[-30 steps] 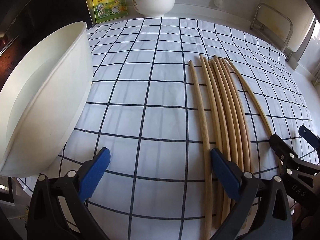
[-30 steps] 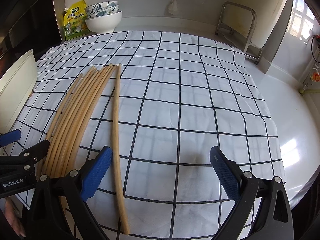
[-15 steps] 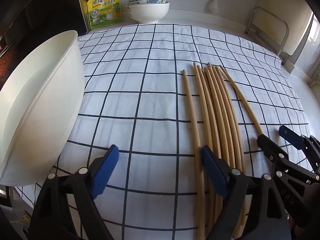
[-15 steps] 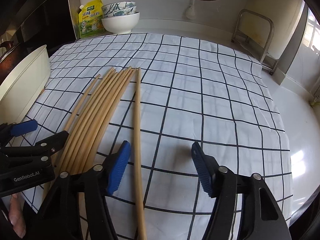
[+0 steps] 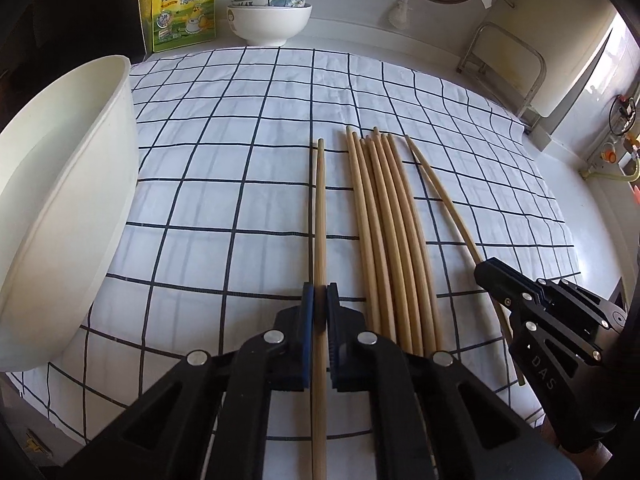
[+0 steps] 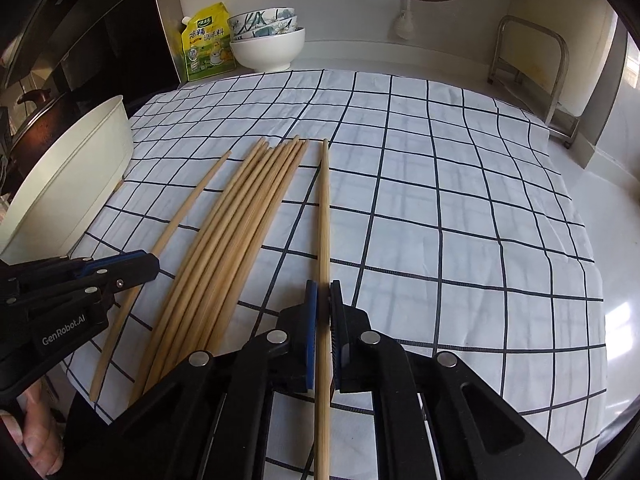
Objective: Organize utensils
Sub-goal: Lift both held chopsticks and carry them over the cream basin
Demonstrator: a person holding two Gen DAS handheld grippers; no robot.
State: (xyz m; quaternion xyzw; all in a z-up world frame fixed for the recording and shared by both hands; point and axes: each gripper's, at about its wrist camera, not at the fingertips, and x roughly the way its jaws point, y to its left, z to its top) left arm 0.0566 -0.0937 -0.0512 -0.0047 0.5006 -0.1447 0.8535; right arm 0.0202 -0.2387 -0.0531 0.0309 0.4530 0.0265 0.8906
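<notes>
Wooden chopsticks lie lengthwise on a checked cloth (image 5: 240, 160). In the left wrist view my left gripper (image 5: 320, 292) has its jaws closing tight on the leftmost single chopstick (image 5: 320, 220), blue pads pressing both sides. A bundle of several chopsticks (image 5: 384, 240) lies just right of it. In the right wrist view my right gripper (image 6: 323, 290) has its jaws closing on the rightmost single chopstick (image 6: 324, 220), pads against it. Each gripper shows in the other's view: the right gripper (image 5: 482, 268) and the left gripper (image 6: 154, 264).
A large white tub (image 5: 80, 200) stands at the cloth's left edge. At the back stand stacked bowls (image 5: 270, 20) and a yellow pouch (image 5: 182, 8). A metal rack (image 5: 504, 60) is at the back right. A dark pot (image 6: 44, 120) sits behind the tub.
Both grippers went from wide open to shut, each closing on one outer chopstick. Both views have tipped up slightly, showing more of the back wall.
</notes>
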